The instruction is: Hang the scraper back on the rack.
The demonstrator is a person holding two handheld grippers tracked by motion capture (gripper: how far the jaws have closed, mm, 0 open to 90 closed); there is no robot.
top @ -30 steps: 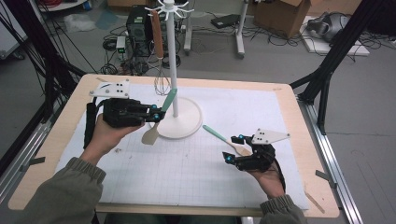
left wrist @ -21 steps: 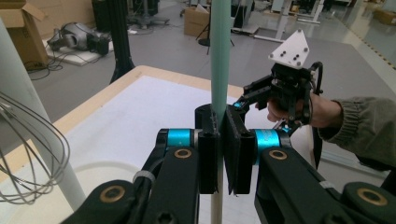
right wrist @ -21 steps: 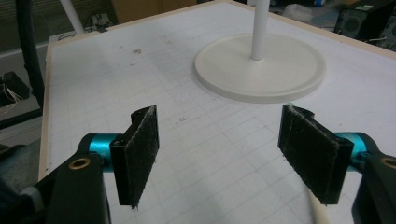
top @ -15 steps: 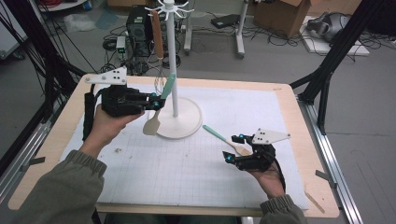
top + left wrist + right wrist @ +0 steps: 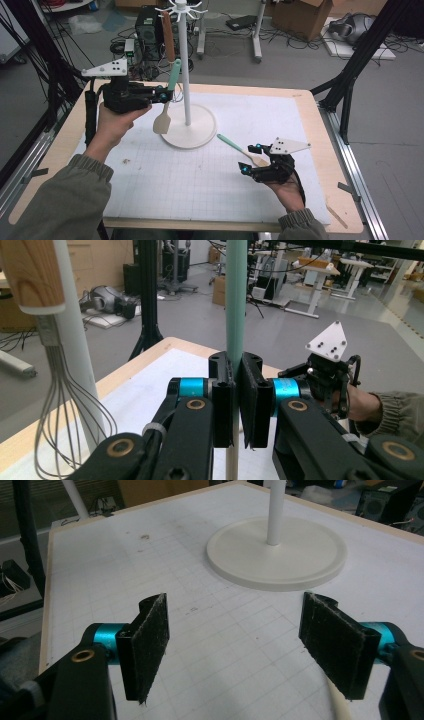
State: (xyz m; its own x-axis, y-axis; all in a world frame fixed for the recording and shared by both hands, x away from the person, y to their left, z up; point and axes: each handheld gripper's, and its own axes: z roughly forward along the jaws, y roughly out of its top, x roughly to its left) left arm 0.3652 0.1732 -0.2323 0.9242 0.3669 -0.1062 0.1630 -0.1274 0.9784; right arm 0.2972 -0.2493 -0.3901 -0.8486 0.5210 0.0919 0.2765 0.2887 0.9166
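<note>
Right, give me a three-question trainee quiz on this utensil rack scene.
1. True or false: the left gripper is shut on the teal-handled spatula.
2. What hangs on the white rack beside that spatula in the left gripper view?
A) a wire whisk
B) a ladle
C) a mug
3. Fill in: the right gripper has its jaws ____, near the second teal-handled utensil lying on the mat.

Key: 1 true; 2 A; 3 open.

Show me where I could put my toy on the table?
Bare mat lies between the two hands, below the stand's base. It is crowded by the pole, where the left tool holds a spatula, and by the right tool near a second utensil.
</note>
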